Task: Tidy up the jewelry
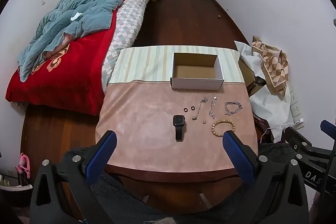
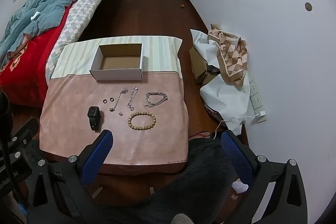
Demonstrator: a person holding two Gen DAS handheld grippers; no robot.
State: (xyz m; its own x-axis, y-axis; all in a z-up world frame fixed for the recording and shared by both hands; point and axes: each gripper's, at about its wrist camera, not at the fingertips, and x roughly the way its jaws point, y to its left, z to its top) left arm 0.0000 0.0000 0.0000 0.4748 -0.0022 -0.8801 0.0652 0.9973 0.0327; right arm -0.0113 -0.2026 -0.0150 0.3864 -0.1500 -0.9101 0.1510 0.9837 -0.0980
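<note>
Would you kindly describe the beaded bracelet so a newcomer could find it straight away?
Start at the open cardboard box on the cloth-covered table; the jewelry lies in front of it on the pink cloth. The wooden bead bracelet sits nearest the table's front edge, just below the silver chain bracelet. It alone is a tan ring of round beads.

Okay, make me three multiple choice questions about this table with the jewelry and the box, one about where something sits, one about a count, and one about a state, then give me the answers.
1. Where is the box relative to the jewelry?
A. Behind it, farther from the grippers
B. Left of the watch
C. On the floor

2. How many rings lie on the cloth?
A. One
B. Two
C. Four

3. What is the box's state?
A. Lidded
B. Open and empty
C. Full of bracelets

Answers: 1 A, it sits beyond the chains. 2 B, two small rings lie above the watch. 3 B, only bare cardboard shows inside.
</note>
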